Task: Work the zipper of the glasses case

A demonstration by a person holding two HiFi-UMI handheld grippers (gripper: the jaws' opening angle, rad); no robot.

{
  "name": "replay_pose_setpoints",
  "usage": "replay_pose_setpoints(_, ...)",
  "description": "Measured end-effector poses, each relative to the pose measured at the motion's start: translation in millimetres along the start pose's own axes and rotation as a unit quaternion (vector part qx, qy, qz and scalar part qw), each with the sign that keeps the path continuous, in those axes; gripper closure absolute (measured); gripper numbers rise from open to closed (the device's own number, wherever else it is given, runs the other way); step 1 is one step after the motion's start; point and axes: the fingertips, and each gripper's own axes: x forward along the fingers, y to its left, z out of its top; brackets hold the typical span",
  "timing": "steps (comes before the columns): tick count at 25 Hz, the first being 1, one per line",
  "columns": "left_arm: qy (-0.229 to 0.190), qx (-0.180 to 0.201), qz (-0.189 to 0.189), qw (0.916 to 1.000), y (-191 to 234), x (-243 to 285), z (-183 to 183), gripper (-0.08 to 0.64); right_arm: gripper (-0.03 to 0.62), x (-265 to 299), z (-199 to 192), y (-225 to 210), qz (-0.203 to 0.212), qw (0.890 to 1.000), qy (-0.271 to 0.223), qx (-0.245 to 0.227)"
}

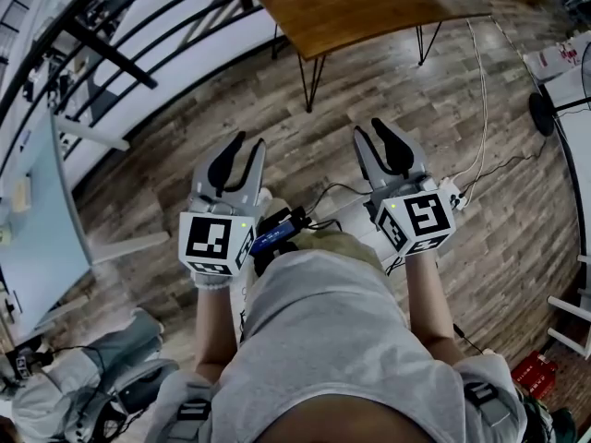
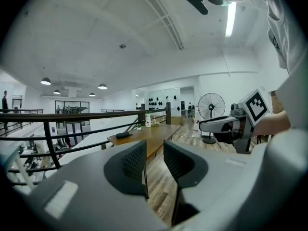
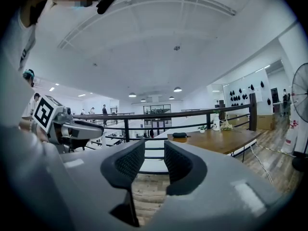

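Grippers two: left gripper (image 1: 249, 143), right gripper (image 1: 367, 128), jaws apart, empty; one wooden table (image 1: 369, 7) ahead

No readable text (in any view)

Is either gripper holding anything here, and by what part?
Nothing is held: the left gripper and right gripper both have jaws apart and empty.

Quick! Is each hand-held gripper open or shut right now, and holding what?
Left hand-held gripper: open, holding nothing.
Right hand-held gripper: open, holding nothing.
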Motion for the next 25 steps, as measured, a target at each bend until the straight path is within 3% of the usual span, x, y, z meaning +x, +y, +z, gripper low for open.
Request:
replay_pose_setpoints(13,-0.009,0.015,-0.034,0.9993,29,70,15,0.448,0.472,40,3,-39,-0.037,0.999,0.002,0.000)
replay_pose_setpoints(25,0.000,0.013,-0.079,0.9968,118,196,32,0.448,0.472,170,25,-95,-0.061,0.998,0.025,0.001)
